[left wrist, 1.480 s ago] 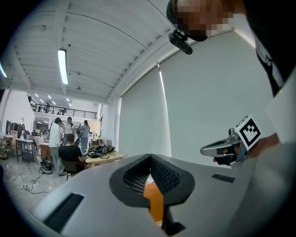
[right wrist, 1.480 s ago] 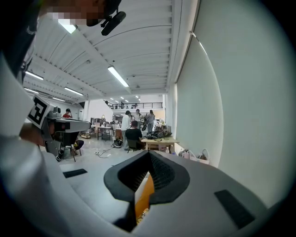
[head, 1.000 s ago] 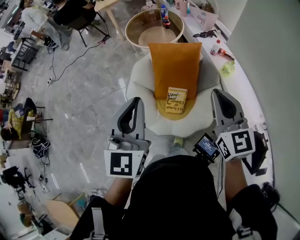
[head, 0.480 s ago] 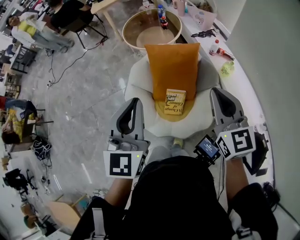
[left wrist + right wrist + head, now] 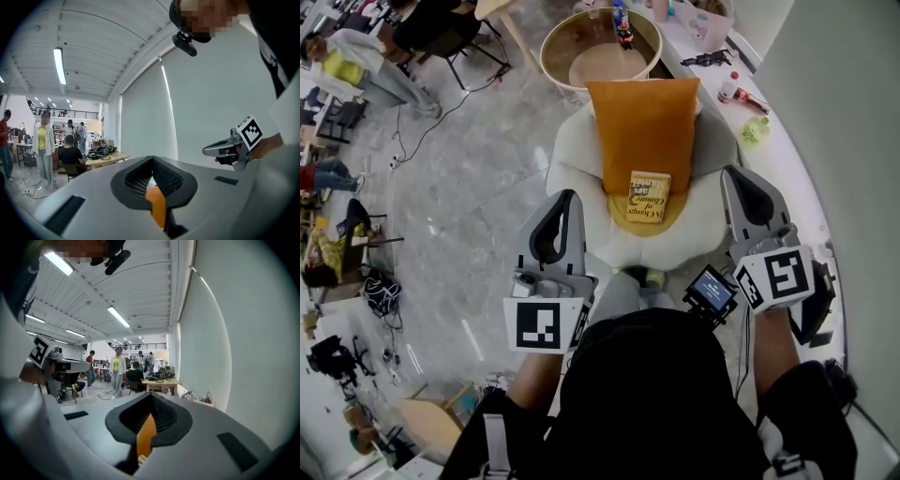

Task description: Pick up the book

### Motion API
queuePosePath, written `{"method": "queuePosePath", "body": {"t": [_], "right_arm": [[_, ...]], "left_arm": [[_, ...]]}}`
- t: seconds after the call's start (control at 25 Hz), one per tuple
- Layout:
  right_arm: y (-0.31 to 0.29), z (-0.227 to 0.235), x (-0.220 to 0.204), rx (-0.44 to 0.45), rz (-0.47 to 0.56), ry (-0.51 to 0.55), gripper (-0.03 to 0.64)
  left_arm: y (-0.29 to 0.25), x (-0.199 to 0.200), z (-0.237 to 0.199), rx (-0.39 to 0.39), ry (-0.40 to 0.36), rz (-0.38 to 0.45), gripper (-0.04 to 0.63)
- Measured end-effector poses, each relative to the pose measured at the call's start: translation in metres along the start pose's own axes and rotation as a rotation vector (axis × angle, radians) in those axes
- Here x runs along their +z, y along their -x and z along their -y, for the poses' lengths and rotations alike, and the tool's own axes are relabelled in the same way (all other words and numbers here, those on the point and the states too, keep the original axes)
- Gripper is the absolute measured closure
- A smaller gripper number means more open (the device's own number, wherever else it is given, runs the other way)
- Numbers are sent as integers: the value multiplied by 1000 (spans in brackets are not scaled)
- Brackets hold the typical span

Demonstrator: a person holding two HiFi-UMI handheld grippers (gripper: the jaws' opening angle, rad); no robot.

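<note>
Nearest me, the left gripper and the right gripper are both clenched on nothing: each gripper view shows its ribbed pads meeting at the tip, with only a sliver of orange visible past them.

I judge this to be the approach, so I would part the jaws of whichever gripper I commit well before it arrives. I would then bring it in low along the seat toward a free edge of the cover, not down onto its face.

The small yellow paperback book lies ahead of both grippers and between their lines, well apart from either tip. It rests at the foot of the tall orange cushion, which leans against the back of the rounded white padded chair.
</note>
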State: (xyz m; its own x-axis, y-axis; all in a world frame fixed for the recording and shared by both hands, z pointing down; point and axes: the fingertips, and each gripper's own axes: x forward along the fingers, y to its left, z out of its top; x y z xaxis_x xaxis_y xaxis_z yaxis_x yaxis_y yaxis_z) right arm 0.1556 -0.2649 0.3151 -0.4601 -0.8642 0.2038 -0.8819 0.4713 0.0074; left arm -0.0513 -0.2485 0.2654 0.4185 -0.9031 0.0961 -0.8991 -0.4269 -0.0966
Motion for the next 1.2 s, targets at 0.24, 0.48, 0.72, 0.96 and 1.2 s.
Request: {"method": "queuePosePath", "body": {"t": [0.24,0.48,0.72,0.96,1.2], "right_arm": [[-14,5,-4,-4,-31,10,609],[-43,9,-6,9,-70,44,609],[-69,5,-23,75,-136,123,609],[-105,-5,-50,179,-186,233,609],[-139,-17,-100,245,-315,249,609]], "left_arm": [[-10,-7,-11,-2,17,-7,584],[-24,-20,-32,3,41,-46,584],[-32,-37,-45,5,47,-75,584],[-49,-63,-58,15,69,-108,584],[-55,-100,-79,19,86,-167,584]]}}
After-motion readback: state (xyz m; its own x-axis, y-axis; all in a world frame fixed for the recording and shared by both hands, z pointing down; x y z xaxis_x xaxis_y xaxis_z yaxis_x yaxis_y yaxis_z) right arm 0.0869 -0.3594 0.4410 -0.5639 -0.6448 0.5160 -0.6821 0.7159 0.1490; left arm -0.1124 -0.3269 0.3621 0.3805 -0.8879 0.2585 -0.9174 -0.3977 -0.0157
